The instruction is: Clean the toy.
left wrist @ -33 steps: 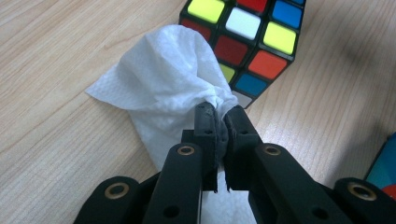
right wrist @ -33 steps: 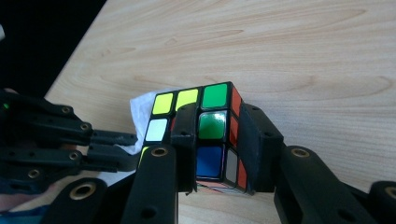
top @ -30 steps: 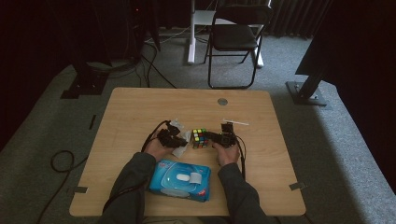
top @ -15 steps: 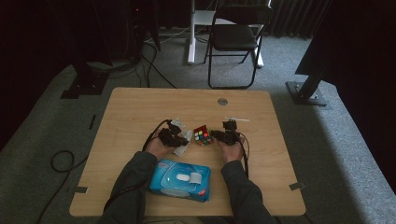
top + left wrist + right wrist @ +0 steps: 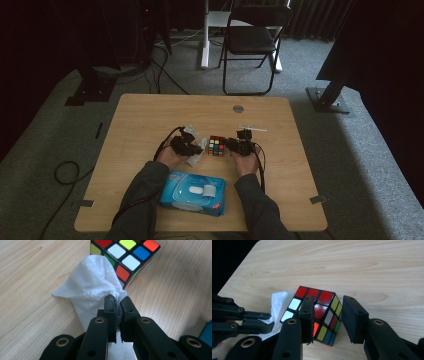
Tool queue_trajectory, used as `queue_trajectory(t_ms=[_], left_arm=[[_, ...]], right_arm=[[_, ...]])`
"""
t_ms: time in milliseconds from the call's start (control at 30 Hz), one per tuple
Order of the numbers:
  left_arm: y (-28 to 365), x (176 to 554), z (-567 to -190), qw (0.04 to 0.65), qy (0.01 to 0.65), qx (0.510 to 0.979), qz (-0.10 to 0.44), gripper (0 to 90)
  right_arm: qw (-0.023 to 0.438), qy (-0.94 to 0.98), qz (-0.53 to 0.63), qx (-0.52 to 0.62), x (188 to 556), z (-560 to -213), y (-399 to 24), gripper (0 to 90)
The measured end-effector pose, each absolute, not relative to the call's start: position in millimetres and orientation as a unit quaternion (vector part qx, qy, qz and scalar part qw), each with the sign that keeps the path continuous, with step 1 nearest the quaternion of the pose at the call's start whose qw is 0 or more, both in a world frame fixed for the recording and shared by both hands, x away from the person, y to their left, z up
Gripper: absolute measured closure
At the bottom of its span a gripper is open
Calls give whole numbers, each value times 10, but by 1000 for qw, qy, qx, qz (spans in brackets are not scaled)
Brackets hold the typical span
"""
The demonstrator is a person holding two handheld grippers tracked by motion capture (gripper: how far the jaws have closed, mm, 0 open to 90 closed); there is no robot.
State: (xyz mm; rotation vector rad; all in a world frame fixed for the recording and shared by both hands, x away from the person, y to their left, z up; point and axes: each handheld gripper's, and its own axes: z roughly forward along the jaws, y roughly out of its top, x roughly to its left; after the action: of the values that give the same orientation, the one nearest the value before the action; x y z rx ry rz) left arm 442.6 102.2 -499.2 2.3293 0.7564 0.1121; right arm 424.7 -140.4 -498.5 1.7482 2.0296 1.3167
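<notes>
Spanning most of the high view, a pale rectangular wooden table (image 5: pixel 150 120) stands on grey carpet, with a black folding chair (image 5: pixel 252 37) well beyond its far edge. A person's dark-sleeved forearms come in from the near edge, and between them lies a blue plastic pack of wet wipes (image 5: pixel 192 192) with a white flap on top. At the middle of the table sits a multicoloured puzzle cube with black edges (image 5: pixel 216 145), resting on the wood between the two tools. The left gripper (image 5: pixel 118 305) has its black jaws pinched tight on a crumpled white wipe (image 5: pixel 91 287), whose loose end fans out over the table and reaches the cube's near corner. The right gripper (image 5: pixel 328 320) has its jaws a moderate way apart and has just been opening; one jaw lies across the cube's near face, the other stands clear beside the cube's corner, so the cube sits partly between them without being squeezed. A small round grey disc (image 5: pixel 238 108) lies near the table's far edge.
</notes>
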Motion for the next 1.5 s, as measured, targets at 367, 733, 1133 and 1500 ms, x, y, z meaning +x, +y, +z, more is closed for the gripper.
queue_trajectory(t_ms=[367,733,1133,1500], left_arm=[[1011,4443,-4921,352,293,887,48,856],[968,4440,-4775,371,285,882,56,859],[872,4491,-4811,369,285,883,46,858],[842,4534,-4877,359,290,886,37,858]], right_arm=[[68,687,438,576,4264,-5044,-1317,661],[67,688,437,576,4266,-5038,-1309,682],[70,688,436,575,4262,-5037,-1306,685],[70,688,437,575,4262,-5038,-1306,686]])
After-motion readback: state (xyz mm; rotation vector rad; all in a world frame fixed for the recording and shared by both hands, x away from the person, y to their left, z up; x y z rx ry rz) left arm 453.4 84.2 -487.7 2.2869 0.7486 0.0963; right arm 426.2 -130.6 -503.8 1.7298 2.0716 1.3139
